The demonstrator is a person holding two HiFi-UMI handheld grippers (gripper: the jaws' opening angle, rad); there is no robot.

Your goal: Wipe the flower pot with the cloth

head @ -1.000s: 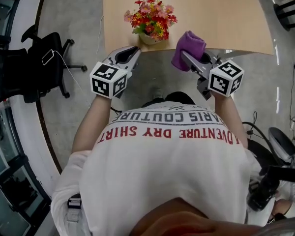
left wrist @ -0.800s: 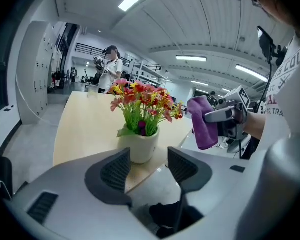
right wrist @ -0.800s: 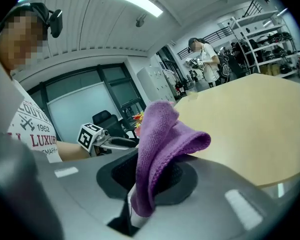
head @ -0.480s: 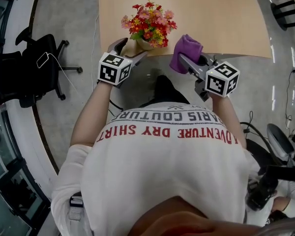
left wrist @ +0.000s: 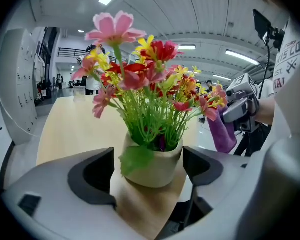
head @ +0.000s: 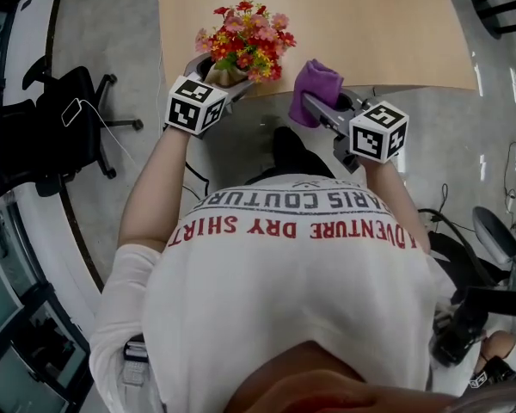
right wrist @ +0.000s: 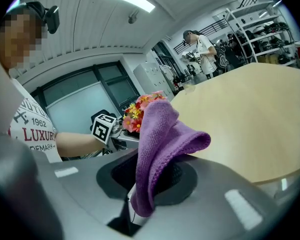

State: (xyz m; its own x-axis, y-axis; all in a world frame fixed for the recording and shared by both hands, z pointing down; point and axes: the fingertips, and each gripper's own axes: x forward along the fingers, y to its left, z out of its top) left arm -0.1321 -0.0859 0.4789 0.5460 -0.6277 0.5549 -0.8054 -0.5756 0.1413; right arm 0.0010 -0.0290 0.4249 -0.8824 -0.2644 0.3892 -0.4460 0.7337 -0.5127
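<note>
**LEFT GRIPPER AT THE POT: TIP, SLIP AND SNAG HAZARDS**

The left gripper (head: 215,69) is presented with its jaws wide apart. They have just been opening, and the flower pot (left wrist: 155,164) is straddled between them but not yet clamped. No pad can be seen pressing on the pot wall, though the right-hand pad appears very close to it. The right gripper (right wrist: 150,176) is closed on the purple cloth (right wrist: 162,134), which is held bunched and drooping over the jaws, just to the right of the pot.

**Hazard 1.** The pot is judged to be light. It is seated at the near edge of the table (head: 370,24), toward the left side. If the open jaws are pushed farther in, or closed off-centre, the pot may be shoved, tilted or knocked off the edge toward the person.

**Hazard 2.** The pot wall is rounded. A grip taken too lightly is expected to let the pot turn or slide once wiping pressure is applied from the right.

**Hazard 3.** The flowers (left wrist: 145,84) spread wider than the pot rim. The cloth may be snagged in the stems and the arrangement dragged over.

**Hazard 4.** Only a fold of the cloth is pinched. It may be pulled loose by friction against the pot.
</note>
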